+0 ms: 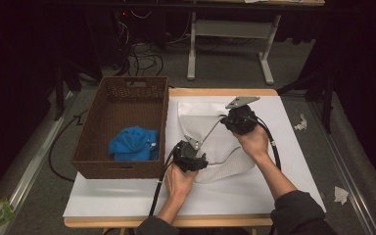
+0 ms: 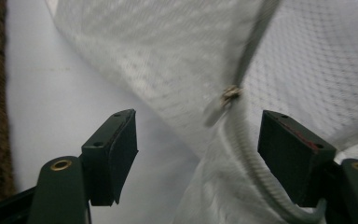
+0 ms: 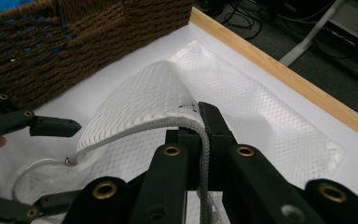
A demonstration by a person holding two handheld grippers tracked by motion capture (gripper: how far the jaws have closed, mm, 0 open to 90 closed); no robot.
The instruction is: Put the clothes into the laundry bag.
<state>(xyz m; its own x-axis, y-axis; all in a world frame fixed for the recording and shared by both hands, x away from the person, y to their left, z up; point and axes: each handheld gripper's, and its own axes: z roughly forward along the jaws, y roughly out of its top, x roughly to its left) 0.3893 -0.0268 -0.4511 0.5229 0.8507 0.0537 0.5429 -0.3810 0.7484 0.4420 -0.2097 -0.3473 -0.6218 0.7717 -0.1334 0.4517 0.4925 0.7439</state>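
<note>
1. At the bench (image 1: 127, 196), covered in white, I worked a white mesh bag (image 1: 210, 142) with a tool in each hand; the bag lay just right of the brown wicker basket (image 1: 122, 127), partly lifted off the surface.
2. My right gripper (image 3: 200, 116) had its jaws pressed together, pinching the bag's grey drawstring cord (image 3: 135, 130) at the rim of the mesh. The cord ran from there in a taut line down toward my left tool.
3. My left gripper (image 2: 196, 144) had its jaws spread, with a fold of mesh and a loop of cord lying between them. The right-hand pad sat just beside the cord; the left-hand pad stood clear over bare white surface. I could not tell whether either pad was touching the fabric.
4. A small metal eyelet (image 2: 230, 92) showed where the cord entered the mesh, just ahead of my left jaws.
5. From above, my right hand (image 1: 254, 139) held its tool over the far part of the bag, my left hand (image 1: 181, 178) at the bag's near edge.
6. A blue cloth (image 1: 134, 144) lay inside the basket.
</note>
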